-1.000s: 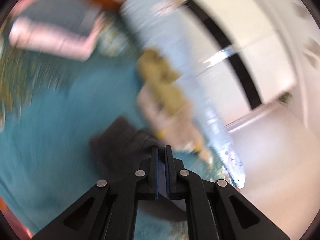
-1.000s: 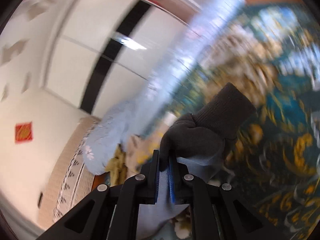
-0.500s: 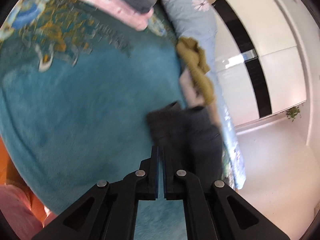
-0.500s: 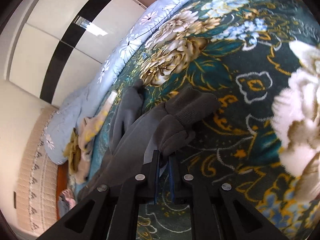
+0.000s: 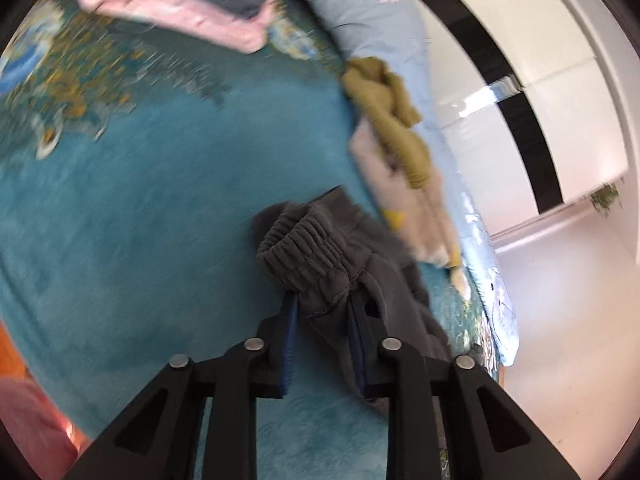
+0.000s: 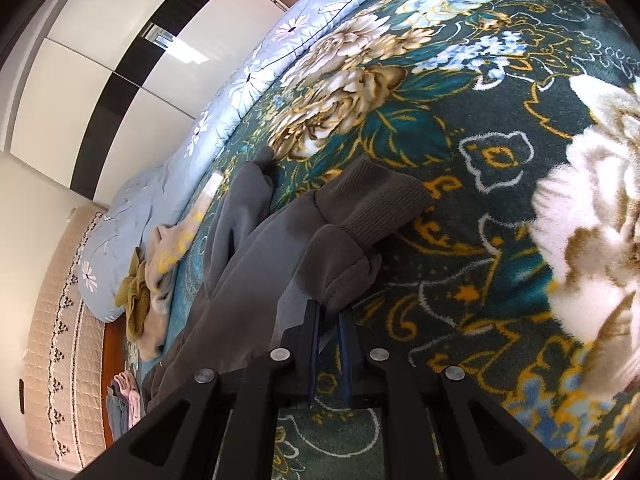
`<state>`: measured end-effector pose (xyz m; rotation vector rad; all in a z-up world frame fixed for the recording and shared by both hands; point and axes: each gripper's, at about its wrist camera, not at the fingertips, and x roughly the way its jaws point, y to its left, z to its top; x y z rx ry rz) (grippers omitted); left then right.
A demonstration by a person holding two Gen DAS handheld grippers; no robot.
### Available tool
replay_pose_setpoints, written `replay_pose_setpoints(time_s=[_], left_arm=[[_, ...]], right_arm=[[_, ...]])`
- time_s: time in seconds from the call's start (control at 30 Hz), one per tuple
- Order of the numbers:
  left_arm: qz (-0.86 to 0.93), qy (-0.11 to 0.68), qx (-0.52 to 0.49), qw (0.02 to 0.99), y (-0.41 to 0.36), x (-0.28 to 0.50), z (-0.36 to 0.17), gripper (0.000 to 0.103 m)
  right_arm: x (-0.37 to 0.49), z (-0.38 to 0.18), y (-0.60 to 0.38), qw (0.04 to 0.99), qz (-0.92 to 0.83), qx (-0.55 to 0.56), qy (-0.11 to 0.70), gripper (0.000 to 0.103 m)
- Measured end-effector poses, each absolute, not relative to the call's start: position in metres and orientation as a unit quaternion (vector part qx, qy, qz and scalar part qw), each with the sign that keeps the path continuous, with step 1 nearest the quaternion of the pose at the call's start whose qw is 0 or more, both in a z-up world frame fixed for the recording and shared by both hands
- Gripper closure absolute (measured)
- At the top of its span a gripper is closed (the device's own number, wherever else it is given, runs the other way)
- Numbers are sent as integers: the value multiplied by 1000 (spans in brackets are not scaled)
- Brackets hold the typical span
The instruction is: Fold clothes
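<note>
Left gripper tilts down at the bed; its jaws have just been opening, the elastic waistband of the grey pants sits loose between them, pads look clear of the cloth. Right gripper also angles down, jaws nearly clenched, pinching a fold of the grey pants by the ribbed cuff. Pants lie stretched across the floral blanket. Left view alone shows the plain teal end of the blanket and a folded pink and grey stack. Both views show an olive garment against the blue quilt. Right view alone shows the padded headboard.
</note>
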<state>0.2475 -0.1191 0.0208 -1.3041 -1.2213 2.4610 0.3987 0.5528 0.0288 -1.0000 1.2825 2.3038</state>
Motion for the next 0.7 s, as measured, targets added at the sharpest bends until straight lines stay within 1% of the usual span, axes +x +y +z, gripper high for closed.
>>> replay_pose_setpoints(time_s=[0.17, 0.23, 0.33, 0.37, 0.4, 0.47, 0.53, 0.6, 0.67, 0.7], left_arm=[[784, -401, -473, 38, -132, 269, -9, 84], [776, -411, -475, 49, -138, 273, -13, 84], [773, -419, -472, 67, -145, 273, -5, 81], [775, -416, -470, 69, -147, 273, 0, 76], [783, -407, -467, 64, -151, 273, 8, 66], [800, -388, -454, 54, -158, 271, 21, 58], [816, -373, -438, 49, -165, 264, 36, 57], [826, -358, -432, 48, -167, 249, 51, 54], [829, -342, -437, 75, -158, 222, 58, 48], [825, -332, -448, 89, -150, 201, 56, 48]], right_arm=[[403, 31, 555, 166, 804, -354, 447, 91], [407, 40, 558, 183, 810, -348, 435, 88], [414, 58, 565, 208, 821, -332, 416, 78], [415, 66, 568, 215, 826, -323, 409, 75], [413, 73, 570, 215, 832, -314, 404, 75], [402, 84, 572, 206, 841, -302, 398, 74], [384, 90, 570, 182, 849, -298, 395, 68], [360, 89, 564, 159, 852, -301, 397, 60], [329, 82, 555, 138, 849, -310, 405, 59], [313, 76, 550, 130, 843, -318, 414, 59]])
